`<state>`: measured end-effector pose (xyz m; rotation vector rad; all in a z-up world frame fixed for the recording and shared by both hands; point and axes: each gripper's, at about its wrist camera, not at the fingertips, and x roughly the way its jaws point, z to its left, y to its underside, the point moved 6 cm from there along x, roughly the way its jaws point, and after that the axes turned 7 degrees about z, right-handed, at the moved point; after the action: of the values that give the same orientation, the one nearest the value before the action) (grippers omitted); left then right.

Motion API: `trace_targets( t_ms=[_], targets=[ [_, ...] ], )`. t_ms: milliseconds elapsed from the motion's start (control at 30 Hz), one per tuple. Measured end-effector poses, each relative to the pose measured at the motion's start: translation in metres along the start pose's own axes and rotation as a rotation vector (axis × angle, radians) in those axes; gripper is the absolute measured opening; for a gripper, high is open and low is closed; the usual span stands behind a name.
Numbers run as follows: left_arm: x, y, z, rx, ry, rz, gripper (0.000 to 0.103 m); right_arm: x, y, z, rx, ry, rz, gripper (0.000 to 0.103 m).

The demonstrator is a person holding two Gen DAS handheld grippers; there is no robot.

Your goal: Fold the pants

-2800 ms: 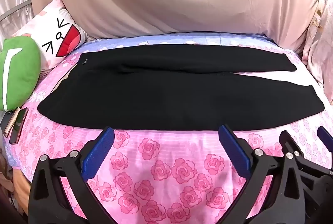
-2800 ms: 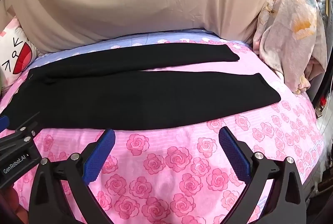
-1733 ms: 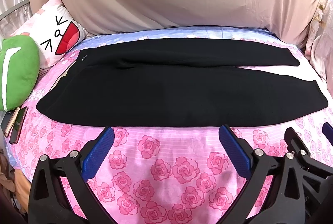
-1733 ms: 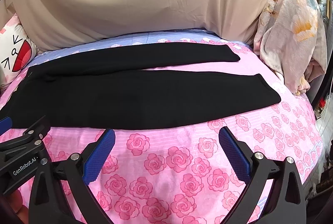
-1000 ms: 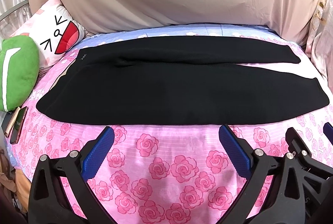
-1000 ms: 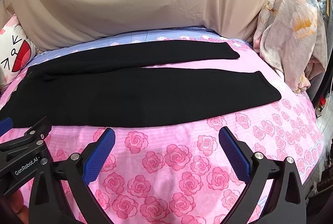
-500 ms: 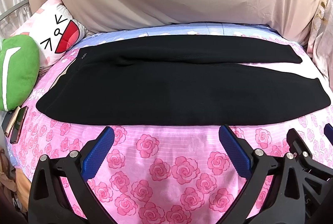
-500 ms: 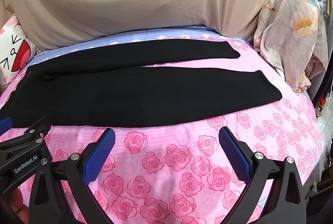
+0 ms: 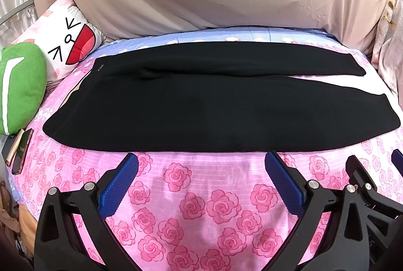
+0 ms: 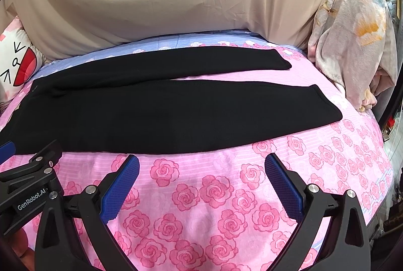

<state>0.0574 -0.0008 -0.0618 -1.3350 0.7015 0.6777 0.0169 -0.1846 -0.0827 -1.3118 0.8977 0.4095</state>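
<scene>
Two legs of black pants (image 9: 201, 104) spread flat across rose-print bed sheet (image 9: 201, 208), waistband toward cartoon-face pillow (image 9: 73, 44). Left gripper (image 9: 201, 175) and right gripper (image 10: 201, 175) hovering above near edge, jaws spread wide, holding nothing. Smartphone (image 9: 21, 150) beside green plush cushion (image 9: 22, 84).

Over the interval, both cameras have eased slightly forward — the black pants (image 9: 191, 104) now sit a little higher and closer to the left gripper (image 9: 201, 160) and the right gripper (image 10: 201, 161). In the left wrist view the near leg's cuff has drifted rightward — more rose-print bedspread (image 9: 201, 195) shows.
</scene>
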Motion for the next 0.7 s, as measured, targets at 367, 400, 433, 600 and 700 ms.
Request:
trace_targets(
  t_ms=[367,400,433,600,700],
  targets=[
    [0.000,0.000,0.000,0.001,-0.007,0.000,0.098,0.000,0.000,0.001,-0.001,0.001,0.004,0.098],
    [0.000,0.000,-0.001,0.002,-0.008,0.000,0.098,0.001,0.000,0.001,-0.001,-0.001,0.003,0.098],
    [0.001,0.000,0.000,0.000,-0.008,0.001,0.098,0.001,0.000,0.001,-0.001,0.000,0.005,0.098],
    [0.004,-0.002,0.000,0.002,-0.005,0.008,0.098,0.006,-0.003,0.002,0.001,0.000,0.014,0.098],
    [0.008,-0.004,0.000,0.004,-0.006,0.014,0.098,0.012,-0.007,-0.003,0.002,-0.008,0.017,0.098]
  ],
)
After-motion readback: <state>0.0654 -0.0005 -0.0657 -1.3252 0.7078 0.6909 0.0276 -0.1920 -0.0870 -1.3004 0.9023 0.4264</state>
